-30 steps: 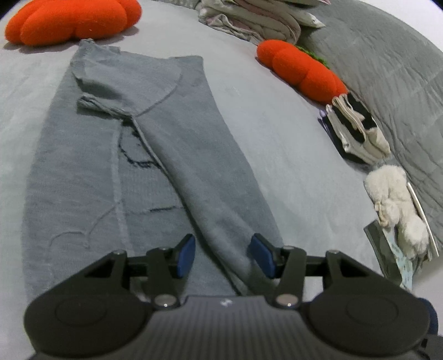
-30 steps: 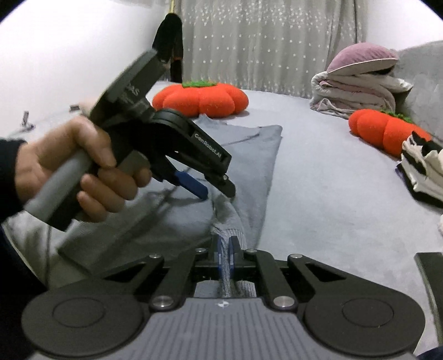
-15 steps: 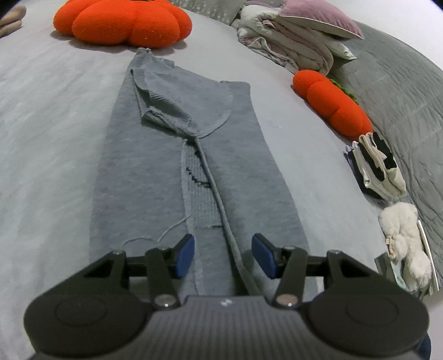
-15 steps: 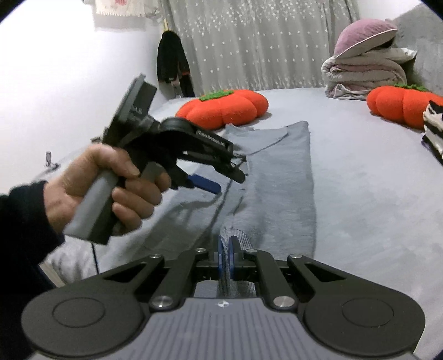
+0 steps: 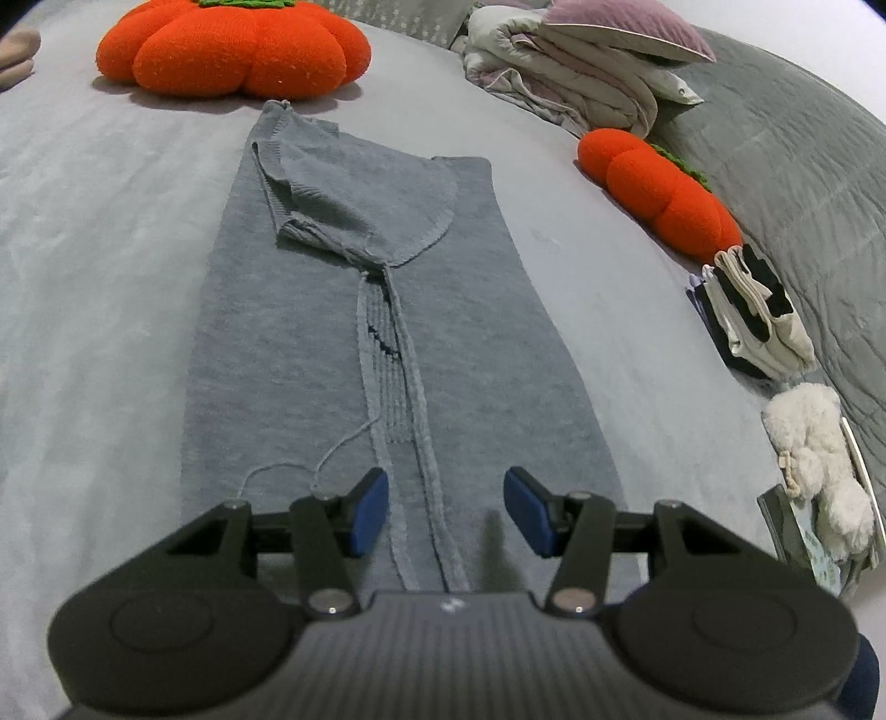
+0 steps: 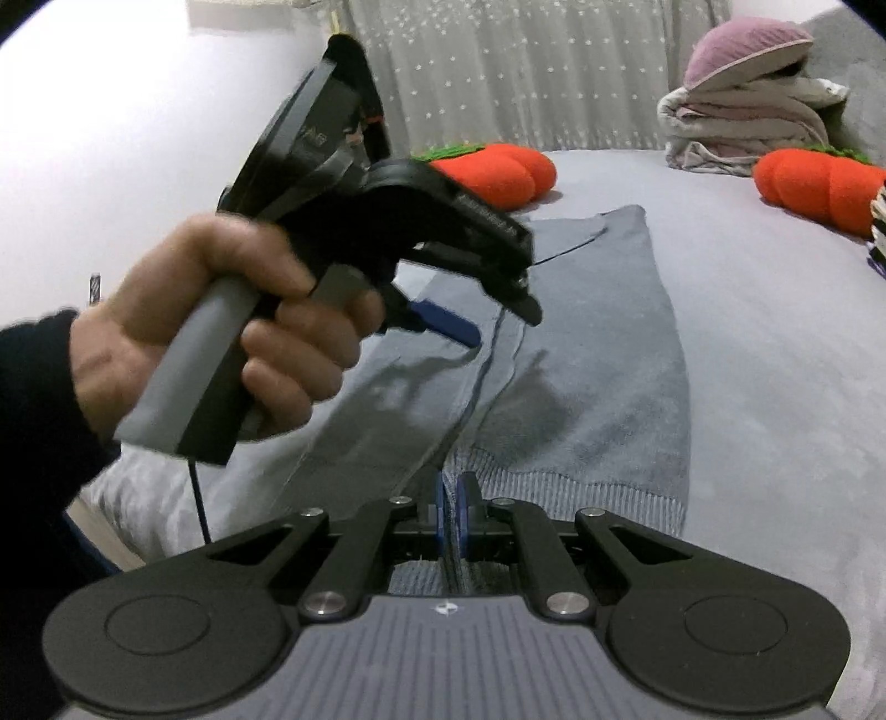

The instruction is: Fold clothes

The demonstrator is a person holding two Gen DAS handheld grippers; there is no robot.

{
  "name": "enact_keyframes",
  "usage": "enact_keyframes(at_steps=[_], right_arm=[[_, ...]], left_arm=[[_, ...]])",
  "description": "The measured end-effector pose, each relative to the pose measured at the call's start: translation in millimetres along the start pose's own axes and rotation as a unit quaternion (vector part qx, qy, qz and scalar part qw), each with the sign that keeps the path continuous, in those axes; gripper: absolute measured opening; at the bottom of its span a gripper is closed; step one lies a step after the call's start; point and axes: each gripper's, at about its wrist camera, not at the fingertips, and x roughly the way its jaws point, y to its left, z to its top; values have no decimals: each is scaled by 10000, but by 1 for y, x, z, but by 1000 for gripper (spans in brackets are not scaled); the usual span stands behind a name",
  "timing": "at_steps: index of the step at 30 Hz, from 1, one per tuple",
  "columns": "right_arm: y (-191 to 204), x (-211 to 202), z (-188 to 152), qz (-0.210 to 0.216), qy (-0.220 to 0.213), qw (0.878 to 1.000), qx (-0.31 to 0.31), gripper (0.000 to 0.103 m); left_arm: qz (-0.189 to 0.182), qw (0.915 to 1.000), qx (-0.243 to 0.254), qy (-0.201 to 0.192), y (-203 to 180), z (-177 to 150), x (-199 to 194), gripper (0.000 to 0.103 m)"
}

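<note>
- A grey knit sweater (image 5: 310, 354) is lying lengthwise on a grey bed (image 5: 99, 266), both sides folded in to meet along a central seam.
- The left gripper (image 5: 443, 509) is hovering over the near hem, its blue-padded jaws standing wide apart and gripping nothing.
- The right gripper (image 6: 454, 509) is pinching the sweater's ribbed hem (image 6: 554, 487), its jaws nearly touching with a fold of knit between them.
- In the right wrist view, a person's hand (image 6: 221, 332) in a dark sleeve is clasping the left gripper's grey handle above the garment.
- A large orange pumpkin cushion (image 5: 232, 50) is sitting just beyond the sweater's far end.
- A smaller pumpkin cushion (image 5: 659, 194), folded black-and-white clothes (image 5: 753, 315) and a white plush toy (image 5: 819, 465) are lining the bed's right side.
</note>
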Motion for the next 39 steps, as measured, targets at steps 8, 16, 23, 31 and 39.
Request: enact_keyframes(at_steps=[8, 16, 23, 31, 39], right_arm=[[3, 2, -8, 128, 300, 9986, -428, 13], [-47, -20, 15, 43, -20, 10000, -18, 14], [-96, 14, 39, -380, 224, 9990, 92, 15], [-127, 68, 74, -248, 568, 9980, 96, 36], [-152, 111, 94, -106, 910, 9958, 79, 36]], left_arm=[[154, 9996, 237, -44, -5, -1, -3, 48], [274, 9985, 463, -85, -10, -2, -7, 45], [281, 9983, 481, -152, -7, 0, -5, 32], [317, 9986, 376, -217, 0, 4, -1, 32], [379, 9986, 319, -180, 7, 12, 8, 32]])
